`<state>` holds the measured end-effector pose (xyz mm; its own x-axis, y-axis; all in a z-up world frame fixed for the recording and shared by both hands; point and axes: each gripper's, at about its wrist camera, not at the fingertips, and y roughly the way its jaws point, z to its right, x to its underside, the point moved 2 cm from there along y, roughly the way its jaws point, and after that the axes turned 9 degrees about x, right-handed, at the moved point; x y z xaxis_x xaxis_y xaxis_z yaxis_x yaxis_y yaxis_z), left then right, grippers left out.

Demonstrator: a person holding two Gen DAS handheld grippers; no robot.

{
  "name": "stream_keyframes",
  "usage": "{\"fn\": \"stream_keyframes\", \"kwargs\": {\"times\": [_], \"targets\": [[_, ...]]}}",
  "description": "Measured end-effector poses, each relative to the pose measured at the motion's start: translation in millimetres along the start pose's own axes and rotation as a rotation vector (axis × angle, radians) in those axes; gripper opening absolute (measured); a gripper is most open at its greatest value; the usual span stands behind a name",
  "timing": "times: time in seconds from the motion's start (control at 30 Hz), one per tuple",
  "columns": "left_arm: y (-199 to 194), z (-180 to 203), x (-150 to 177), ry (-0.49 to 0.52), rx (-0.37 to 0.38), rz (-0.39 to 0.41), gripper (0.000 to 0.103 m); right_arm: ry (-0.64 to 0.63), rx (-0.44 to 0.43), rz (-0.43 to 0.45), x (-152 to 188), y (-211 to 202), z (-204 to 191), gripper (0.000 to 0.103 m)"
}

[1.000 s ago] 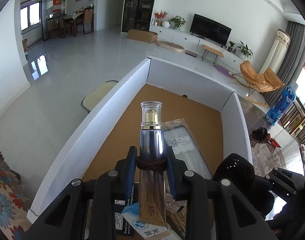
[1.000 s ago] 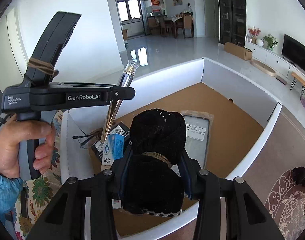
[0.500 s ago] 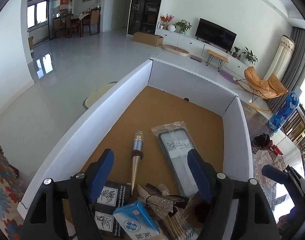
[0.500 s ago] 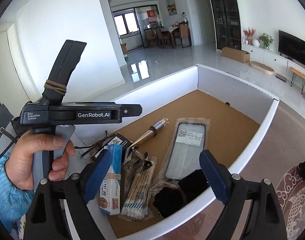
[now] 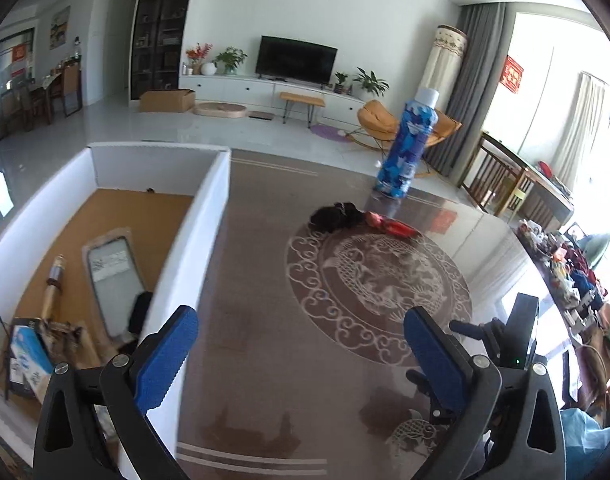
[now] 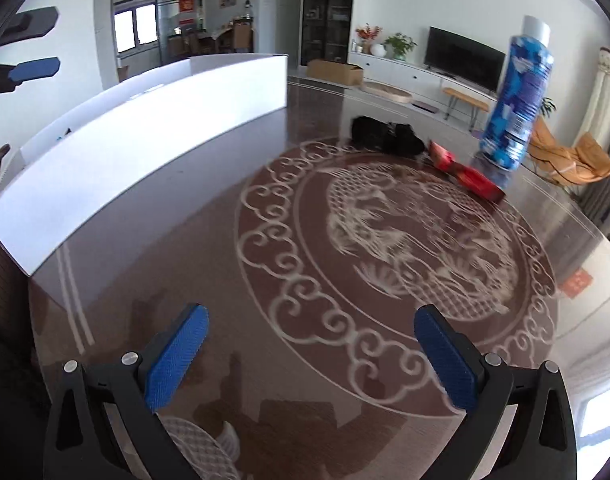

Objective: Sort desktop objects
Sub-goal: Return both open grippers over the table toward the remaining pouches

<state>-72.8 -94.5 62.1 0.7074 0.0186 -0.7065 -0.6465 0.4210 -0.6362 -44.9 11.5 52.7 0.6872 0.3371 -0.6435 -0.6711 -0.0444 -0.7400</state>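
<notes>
Both jaws are spread wide and empty: left gripper and right gripper are held over the patterned table.

A black fabric item and red packet are seen beside the blue bottle; sorted items are seen lying in the white box.

Black television on white cabinet, orange lounge chair nearby

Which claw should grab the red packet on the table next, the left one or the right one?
Probably the right claw. It is open, empty and already faces the red packet over bare table. The left claw is open too, but sits beside the white box.
</notes>
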Motion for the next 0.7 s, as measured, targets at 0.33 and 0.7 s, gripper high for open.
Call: {"fn": "stream_keyframes", "kwargs": {"times": [0.33,0.7], "targets": [[122,32,66,-0.01,-0.08,-0.116,0.103,0.23,0.102,-0.088,47,2,77,0.103],[167,39,72,0.101,-0.15,-0.217,0.103,0.249,0.122,-0.132,50,9,75,0.103]]}}
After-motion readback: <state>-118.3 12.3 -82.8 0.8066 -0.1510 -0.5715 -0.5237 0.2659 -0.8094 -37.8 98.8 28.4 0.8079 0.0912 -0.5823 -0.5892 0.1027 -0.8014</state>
